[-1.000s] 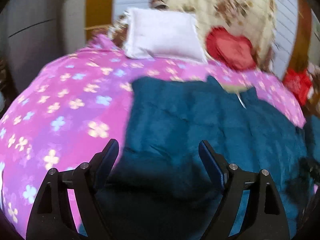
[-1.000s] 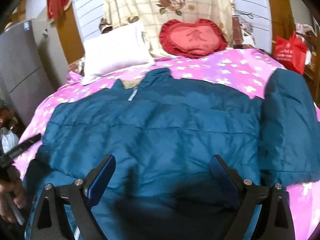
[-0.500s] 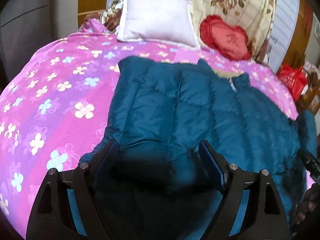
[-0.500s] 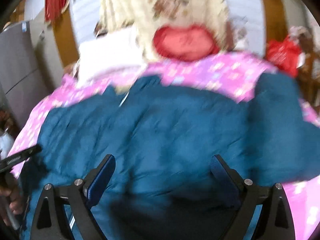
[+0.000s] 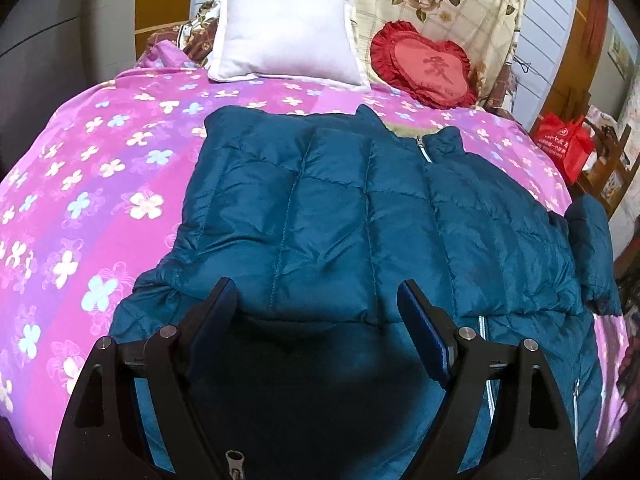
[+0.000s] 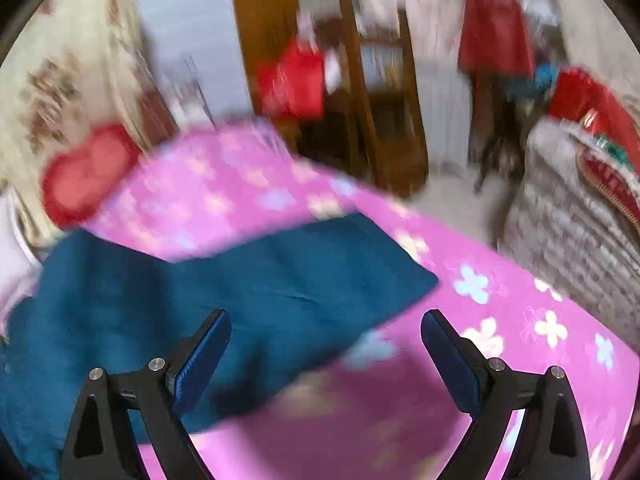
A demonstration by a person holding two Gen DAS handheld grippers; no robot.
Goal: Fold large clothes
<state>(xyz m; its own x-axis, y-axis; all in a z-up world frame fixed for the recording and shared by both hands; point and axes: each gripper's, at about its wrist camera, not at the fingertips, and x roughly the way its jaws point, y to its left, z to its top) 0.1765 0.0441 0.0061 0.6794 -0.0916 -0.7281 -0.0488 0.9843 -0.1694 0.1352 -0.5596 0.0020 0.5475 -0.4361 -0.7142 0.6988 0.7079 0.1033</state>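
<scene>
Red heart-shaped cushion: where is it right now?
Left wrist view: the red heart-shaped cushion leans at the bed's head, right of the white pillow, against the floral quilt, beyond the teal puffer jacket.

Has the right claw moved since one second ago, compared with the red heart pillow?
Yes. The right claw has swung toward the bed's right side: the red heart pillow, centred before, now sits at the far left, and the jacket sleeve lies ahead.

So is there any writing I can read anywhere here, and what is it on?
Heart-shaped red cushion: one large stitched character, possibly "爱", not sharp enough to be sure.
Red shopping bag: a round logo and a line of print, too small to read.
Right wrist view: too blurred to show any text.
Teal puffer jacket: no label or writing shows.
</scene>
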